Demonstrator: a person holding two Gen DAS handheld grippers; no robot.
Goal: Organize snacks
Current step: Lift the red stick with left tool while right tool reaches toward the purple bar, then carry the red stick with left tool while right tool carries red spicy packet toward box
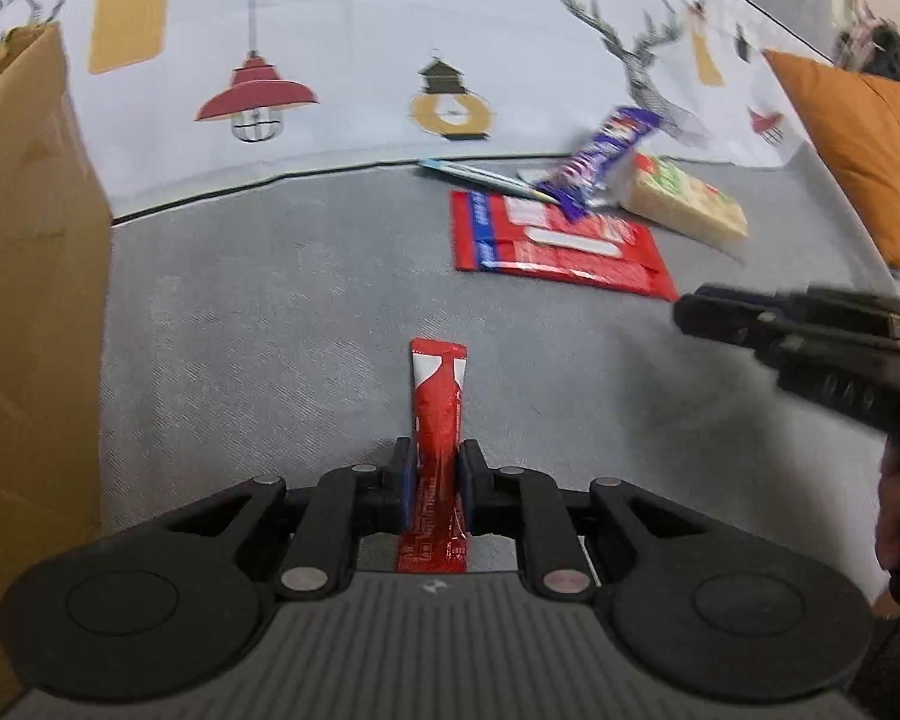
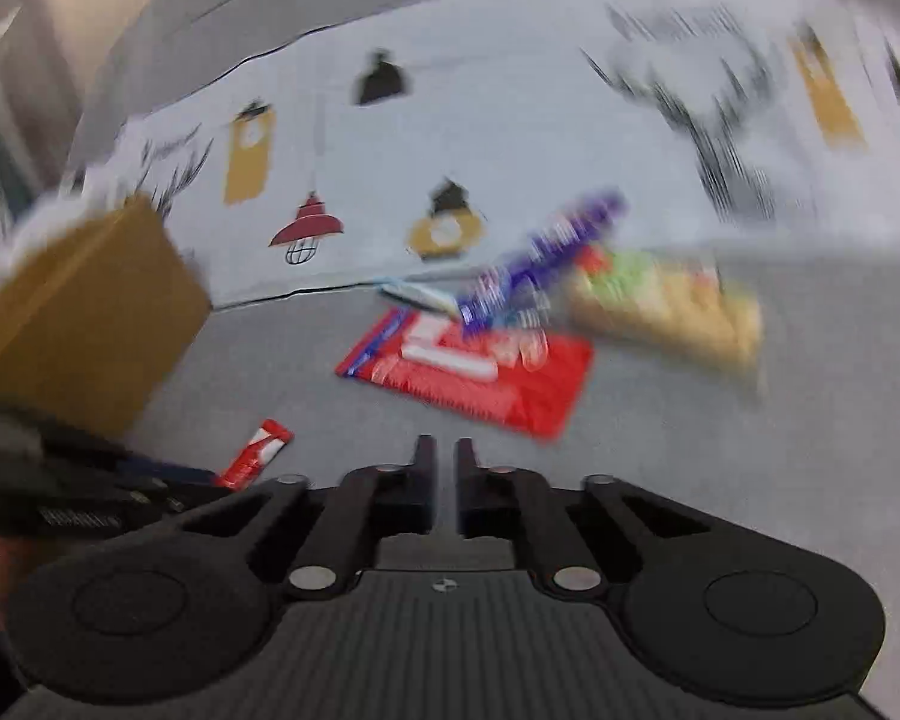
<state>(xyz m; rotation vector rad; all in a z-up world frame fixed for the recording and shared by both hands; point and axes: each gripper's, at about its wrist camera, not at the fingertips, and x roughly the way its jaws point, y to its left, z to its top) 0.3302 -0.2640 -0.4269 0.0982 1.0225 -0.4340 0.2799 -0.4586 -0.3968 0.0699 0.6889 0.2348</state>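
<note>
Left gripper [image 1: 437, 489] clamped on red stick pack [image 1: 437, 414] near its tail, above couch seat [image 1: 270, 324]; light, floppy, crinkly | right gripper [image 2: 440, 468] nearly closed, empty | box [image 1: 24, 300] at left

Even light, right view motion-blurred

grey seat surface [image 1: 270, 312] is showing as woven cloth, matt and slightly rough. printed backrest cover [image 1: 360, 60] is looking like smooth matt fabric. red stick sachet [image 1: 438, 396] is reading glossy crinkled foil-plastic, as is the flat red pack [image 1: 546, 240] and purple wrapper [image 1: 606, 150]. left gripper [image 1: 437, 489] is showing matt black plastic with dull metal pins. box [image 1: 24, 300], far left, is looking matt brown cardboard. orange cushion [image 1: 858, 150] is looking soft matt cloth.
</note>
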